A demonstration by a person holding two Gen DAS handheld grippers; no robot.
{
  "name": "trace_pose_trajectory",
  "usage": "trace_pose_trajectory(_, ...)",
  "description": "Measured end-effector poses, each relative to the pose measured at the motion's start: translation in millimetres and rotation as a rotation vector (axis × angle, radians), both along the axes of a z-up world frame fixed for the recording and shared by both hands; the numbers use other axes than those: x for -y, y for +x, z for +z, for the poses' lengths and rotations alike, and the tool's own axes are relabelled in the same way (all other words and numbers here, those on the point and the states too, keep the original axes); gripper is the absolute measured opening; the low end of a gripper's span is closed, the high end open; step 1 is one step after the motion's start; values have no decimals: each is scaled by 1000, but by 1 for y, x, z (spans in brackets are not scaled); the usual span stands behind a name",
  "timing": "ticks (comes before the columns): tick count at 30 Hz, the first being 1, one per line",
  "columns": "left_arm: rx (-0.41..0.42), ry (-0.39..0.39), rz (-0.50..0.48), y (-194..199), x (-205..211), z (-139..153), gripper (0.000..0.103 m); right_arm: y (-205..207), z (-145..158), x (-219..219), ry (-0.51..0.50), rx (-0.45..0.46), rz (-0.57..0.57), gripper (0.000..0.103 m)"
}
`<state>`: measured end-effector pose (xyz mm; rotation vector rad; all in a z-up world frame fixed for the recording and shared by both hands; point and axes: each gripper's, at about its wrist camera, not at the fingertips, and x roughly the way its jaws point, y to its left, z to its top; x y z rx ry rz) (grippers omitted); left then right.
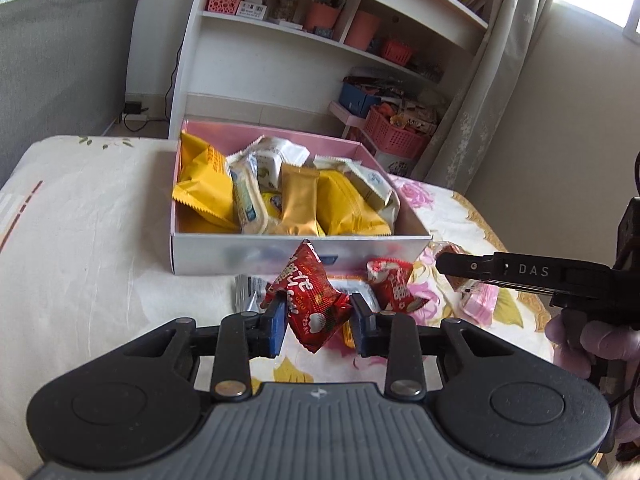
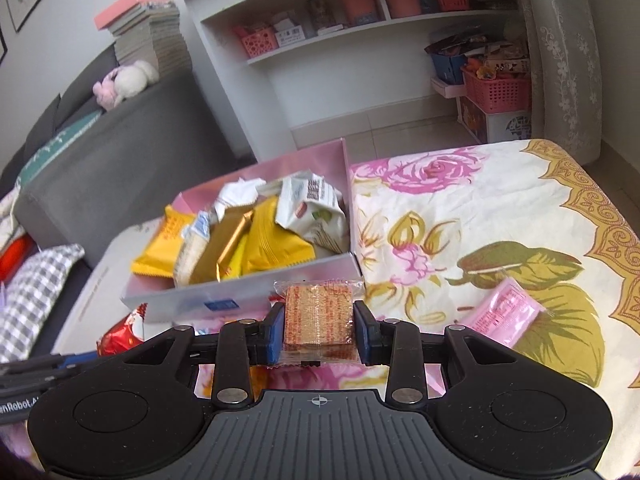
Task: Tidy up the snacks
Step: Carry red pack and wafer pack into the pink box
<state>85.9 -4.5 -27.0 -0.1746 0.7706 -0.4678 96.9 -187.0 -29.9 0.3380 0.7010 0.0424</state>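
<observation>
Left gripper [image 1: 319, 318] clamped on red packet [image 1: 308, 308], right gripper [image 2: 319, 332] on wafer [image 2: 319, 318], contents blurred.

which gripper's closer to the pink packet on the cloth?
Right. The right gripper, shut on a wafer pack, is just beside the pink packet. The left gripper, holding a red packet, is farther off, by the box.
</observation>
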Motion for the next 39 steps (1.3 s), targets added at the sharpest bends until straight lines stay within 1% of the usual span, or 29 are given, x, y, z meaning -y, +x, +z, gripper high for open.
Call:
trace_pose_trajectory(5,24,-6,44,14,-4,7,29,16,6,-5,57,22,-24,33)
trace_pose_trajectory(8,45,25,82,27,-5,9,29,28,6,-9,83,26,-37,33)
trace_pose_trajectory(10,42,38,104,38,-6,8,29,35,5,-11,90,26,-45,33)
trace_pose_trajectory(13,16,54,125,52,-8,4,29,44,3,-11,113,28,-65,33)
trace_pose_trajectory(17,-60,72,148,69,-7,-5,29,55,-4,-7,147,23,-97,33)
trace_pose_trajectory(20,-63,73,159,74,-6,-5,29,61,-11,-4,158,5,-123,33)
trace_pose_trajectory(23,-93,60,180,83,-9,-11,29,64,-12,0,183,14,-133,33)
trace_pose_trajectory(27,-110,37,215,91,-15,-17,29,68,-15,3,190,22,-150,33)
trace_pose_trajectory(31,-103,43,221,94,-16,-20,29,71,-16,4,193,29,-158,33)
trace_pose_trajectory(33,-112,39,221,95,-17,-25,29,72,-17,4,182,34,-162,33)
trace_pose_trajectory(35,-90,48,217,93,-15,-24,29,73,-17,3,165,39,-163,33)
trace_pose_trajectory(39,-86,35,212,92,-16,-23,29,73,-16,-1,137,45,-154,33)
